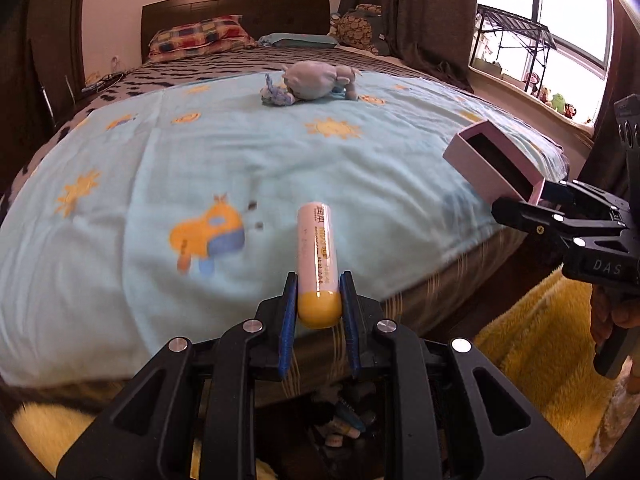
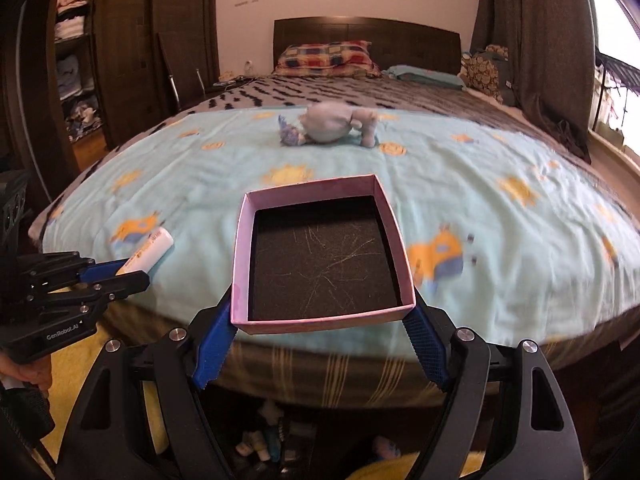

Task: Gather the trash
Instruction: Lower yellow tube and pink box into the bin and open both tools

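Note:
My left gripper (image 1: 319, 304) is shut on a pale pink tube with a yellow cap (image 1: 318, 264), held by the cap end and pointing out over the bed. The right wrist view shows the same tube (image 2: 154, 252) at the left, in the left gripper (image 2: 132, 270). My right gripper (image 2: 320, 328) is shut on an open pink box with a black lining (image 2: 324, 256), its blue pads pressing the near corners. From the left wrist view the box (image 1: 494, 164) and the right gripper (image 1: 532, 208) appear at the right edge. Both are held above the foot of the bed.
A light blue blanket with yellow suns (image 1: 240, 160) covers the bed. A grey plush toy (image 1: 320, 80) and a small blue one (image 1: 276, 94) lie mid-bed. Pillows (image 1: 200, 36) sit at the headboard. A yellow rug (image 1: 536, 356) lies on the floor, and small items lie below (image 2: 260, 444).

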